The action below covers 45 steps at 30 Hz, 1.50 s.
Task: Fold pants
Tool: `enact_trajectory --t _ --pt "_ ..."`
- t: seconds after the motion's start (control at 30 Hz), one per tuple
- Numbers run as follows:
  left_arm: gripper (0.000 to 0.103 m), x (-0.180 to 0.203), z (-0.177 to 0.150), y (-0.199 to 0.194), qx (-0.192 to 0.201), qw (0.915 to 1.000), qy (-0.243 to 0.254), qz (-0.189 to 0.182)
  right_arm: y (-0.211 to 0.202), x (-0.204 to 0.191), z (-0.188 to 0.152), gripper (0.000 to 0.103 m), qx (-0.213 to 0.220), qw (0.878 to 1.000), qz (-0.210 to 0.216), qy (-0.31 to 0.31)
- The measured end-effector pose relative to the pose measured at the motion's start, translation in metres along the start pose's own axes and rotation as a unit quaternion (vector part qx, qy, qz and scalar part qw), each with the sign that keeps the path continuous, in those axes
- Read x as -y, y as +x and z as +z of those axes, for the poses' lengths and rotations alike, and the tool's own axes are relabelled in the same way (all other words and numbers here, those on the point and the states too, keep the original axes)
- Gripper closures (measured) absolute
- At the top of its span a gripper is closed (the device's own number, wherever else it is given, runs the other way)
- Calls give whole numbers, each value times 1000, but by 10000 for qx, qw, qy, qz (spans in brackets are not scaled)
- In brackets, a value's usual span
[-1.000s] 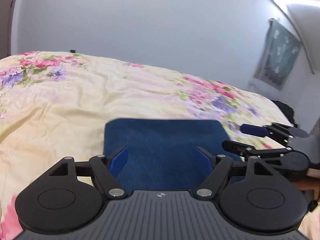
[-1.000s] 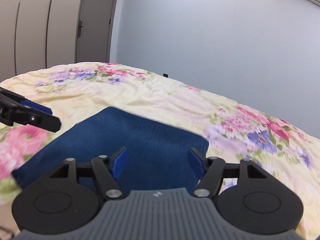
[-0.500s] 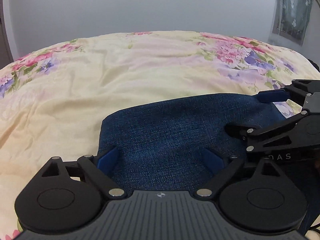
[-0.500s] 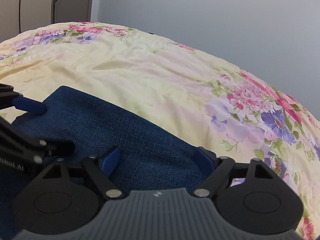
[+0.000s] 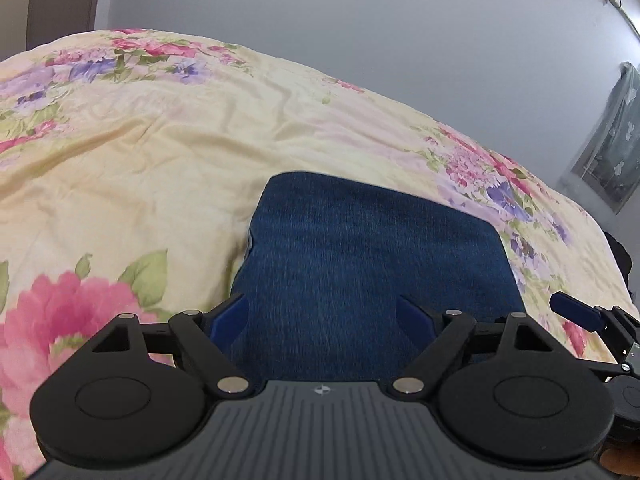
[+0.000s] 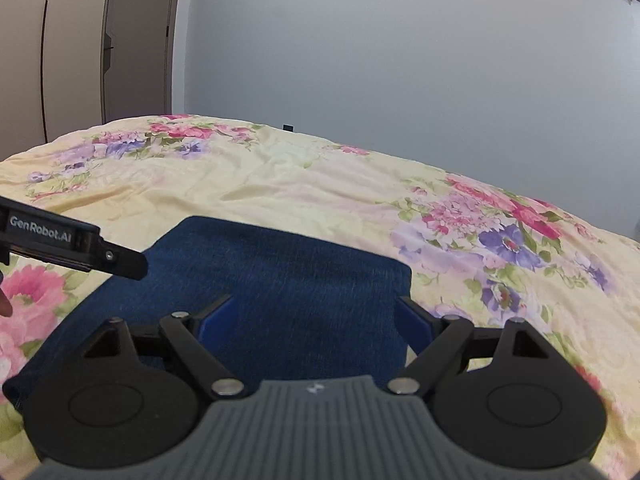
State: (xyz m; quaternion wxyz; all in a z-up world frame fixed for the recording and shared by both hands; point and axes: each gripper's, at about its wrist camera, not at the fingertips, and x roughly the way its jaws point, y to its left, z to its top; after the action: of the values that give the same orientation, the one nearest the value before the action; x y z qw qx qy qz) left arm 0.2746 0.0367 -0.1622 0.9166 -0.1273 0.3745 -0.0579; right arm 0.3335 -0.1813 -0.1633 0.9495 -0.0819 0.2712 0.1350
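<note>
The blue denim pants (image 5: 372,256) lie folded into a compact rectangle on the floral bed cover (image 5: 160,168). They also show in the right wrist view (image 6: 288,280). My left gripper (image 5: 324,312) is open and empty, held above the near edge of the pants. My right gripper (image 6: 312,316) is open and empty, also above the near part of the pants. The right gripper's finger shows at the right edge of the left wrist view (image 5: 576,308). The left gripper's body shows at the left of the right wrist view (image 6: 72,240).
The yellow floral bed cover (image 6: 360,184) spreads around the pants on all sides. A grey wall (image 6: 400,60) stands behind the bed. Wardrobe doors (image 6: 80,48) stand at the far left. A hanging cloth (image 5: 608,148) is on the right wall.
Both grippers have lifted up and drawn back from the pants after pressing low on them. Both stay open. The folded pants lie still.
</note>
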Motion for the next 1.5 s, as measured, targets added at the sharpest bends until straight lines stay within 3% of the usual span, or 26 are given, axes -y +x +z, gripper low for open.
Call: enact_trajectory --t 0.3,0.73,0.87,0.97,1.23,1.5 --pt "0 2 -39 19 -268 9986 272 370 1 -10 -48 21 -550 9984 37 82" --pt "0 2 -39 14 -327 9984 130 432 9 -7 -54 20 -603 9979 85 241" --pt "0 10 -32 -5 -369 9969 278 634 -9 -9 -44 21 -400 9989 -21 233" --pt "0 16 -29 -29 -278 9974 299 586 -36 -5 -34 21 -178 9983 -73 559" --pt "0 38 -34 -101 -181 9968 561 531 -114 -13 -24 21 -194 9955 32 930" --pt "0 53 -50 -169 229 9945 774 670 -180 -39 -24 21 112 9962 206 841"
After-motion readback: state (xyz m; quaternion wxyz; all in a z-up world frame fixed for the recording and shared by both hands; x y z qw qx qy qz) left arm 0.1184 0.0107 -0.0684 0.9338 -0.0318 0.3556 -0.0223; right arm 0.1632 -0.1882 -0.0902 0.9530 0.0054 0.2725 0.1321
